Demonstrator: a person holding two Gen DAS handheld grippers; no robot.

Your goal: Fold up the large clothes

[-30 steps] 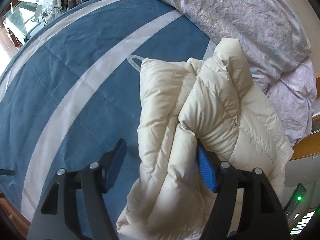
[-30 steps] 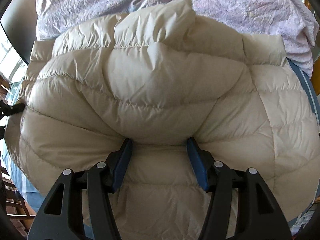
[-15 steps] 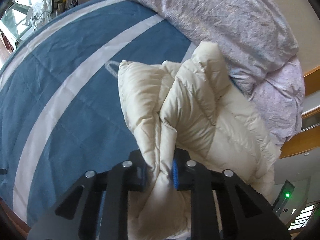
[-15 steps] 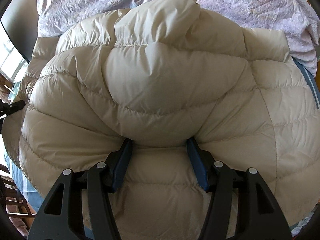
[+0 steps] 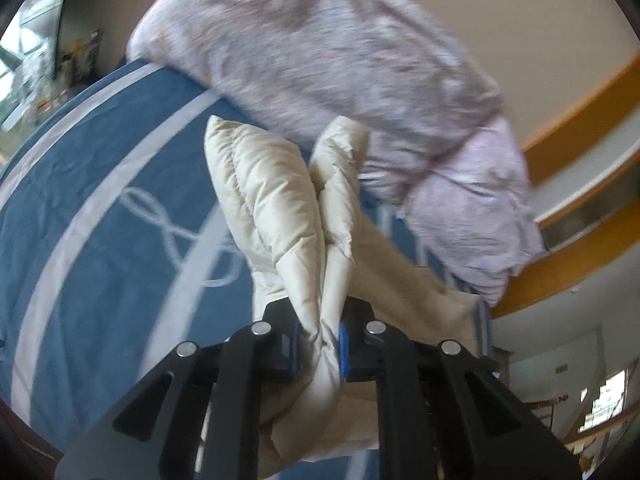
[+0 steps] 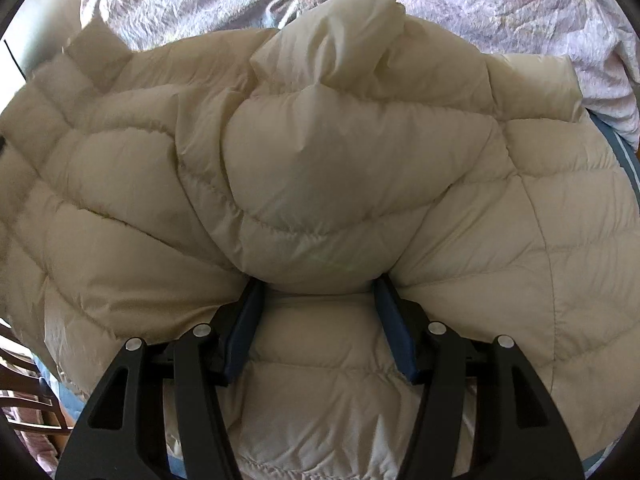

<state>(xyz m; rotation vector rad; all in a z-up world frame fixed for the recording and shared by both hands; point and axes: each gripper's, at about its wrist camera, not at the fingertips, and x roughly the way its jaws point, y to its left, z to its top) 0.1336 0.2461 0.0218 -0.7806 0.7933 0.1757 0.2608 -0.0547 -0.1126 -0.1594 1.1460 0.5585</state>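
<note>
soft daylight is spread evenly over both views. the left wrist view is smeared by motion blur, worst on the lilac duvet (image 5: 340, 60). the right wrist view is sharp; the cream jacket (image 6: 320, 168) is brightly lit, with shallow shadows in its seams. edges are bent and darkened by fisheye distortion.

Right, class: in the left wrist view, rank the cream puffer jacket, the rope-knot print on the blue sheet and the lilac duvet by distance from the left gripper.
1. Cream puffer jacket: clamped in the left gripper.
2. Rope-knot print: on the blue sheet, left.
3. Lilac duvet: heaped beyond, upper right.
</note>
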